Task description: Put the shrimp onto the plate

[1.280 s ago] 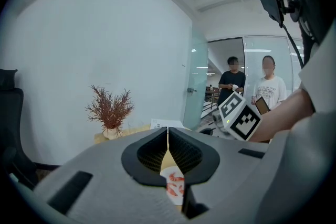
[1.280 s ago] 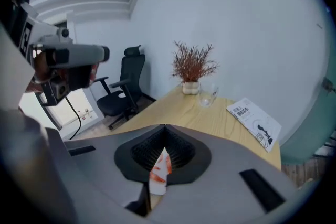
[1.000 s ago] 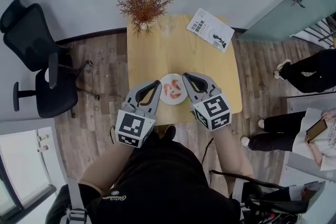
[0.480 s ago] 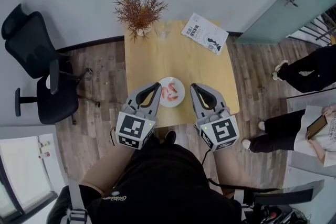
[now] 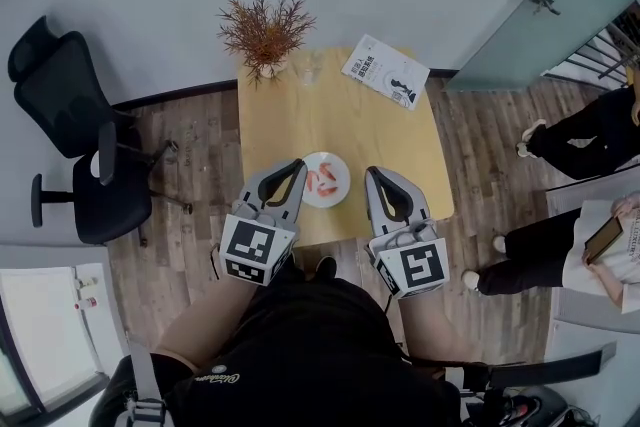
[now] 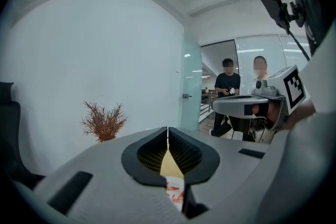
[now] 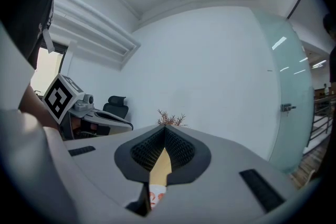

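A small white plate sits near the front edge of the yellow table, with orange-pink shrimp lying on it. My left gripper is just left of the plate, jaws shut and empty. My right gripper is just right of the plate, also shut with nothing held. Through the gap below each pair of jaws I glimpse the plate with shrimp in the left gripper view and the plate in the right gripper view.
A dried reddish plant and a clear glass stand at the table's far edge, a booklet at its far right corner. A black office chair is to the left. People stand at the right.
My right gripper has pulled back from the plate toward me and to the right. The left gripper has barely moved. The shrimp stay on the plate.
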`<state>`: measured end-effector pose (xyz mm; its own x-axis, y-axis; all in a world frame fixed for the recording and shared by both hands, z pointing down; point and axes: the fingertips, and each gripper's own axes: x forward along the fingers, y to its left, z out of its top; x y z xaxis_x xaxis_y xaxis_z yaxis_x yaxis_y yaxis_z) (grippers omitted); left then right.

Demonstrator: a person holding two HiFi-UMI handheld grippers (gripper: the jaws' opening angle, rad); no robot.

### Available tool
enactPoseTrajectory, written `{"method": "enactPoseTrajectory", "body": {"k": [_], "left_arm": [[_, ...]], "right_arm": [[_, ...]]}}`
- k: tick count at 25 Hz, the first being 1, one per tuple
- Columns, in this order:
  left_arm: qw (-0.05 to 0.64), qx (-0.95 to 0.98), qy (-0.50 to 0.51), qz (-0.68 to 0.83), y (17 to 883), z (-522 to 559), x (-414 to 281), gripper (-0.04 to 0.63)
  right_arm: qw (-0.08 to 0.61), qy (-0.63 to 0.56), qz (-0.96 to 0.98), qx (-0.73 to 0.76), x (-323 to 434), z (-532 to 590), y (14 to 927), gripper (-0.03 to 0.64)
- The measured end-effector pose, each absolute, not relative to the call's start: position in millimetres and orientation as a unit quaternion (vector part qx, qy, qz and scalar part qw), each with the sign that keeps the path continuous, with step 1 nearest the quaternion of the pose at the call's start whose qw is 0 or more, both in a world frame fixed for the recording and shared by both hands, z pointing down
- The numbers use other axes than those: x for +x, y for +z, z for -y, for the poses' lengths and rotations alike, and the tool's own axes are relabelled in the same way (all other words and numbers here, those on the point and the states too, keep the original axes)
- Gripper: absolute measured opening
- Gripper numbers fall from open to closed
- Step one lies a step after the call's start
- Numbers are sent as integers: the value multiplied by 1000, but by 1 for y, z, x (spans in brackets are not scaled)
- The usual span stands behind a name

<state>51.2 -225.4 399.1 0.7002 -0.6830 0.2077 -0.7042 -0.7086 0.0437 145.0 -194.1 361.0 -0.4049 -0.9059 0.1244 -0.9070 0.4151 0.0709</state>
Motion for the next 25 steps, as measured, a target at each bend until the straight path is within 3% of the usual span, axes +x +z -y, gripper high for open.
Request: {"method": "enactPoseTrajectory", "body": {"k": [25], "left_arm": [[53,923,86,371,393,220,50,5]], "right_arm": [[79,9,837,541,137,190,367,2]]}}
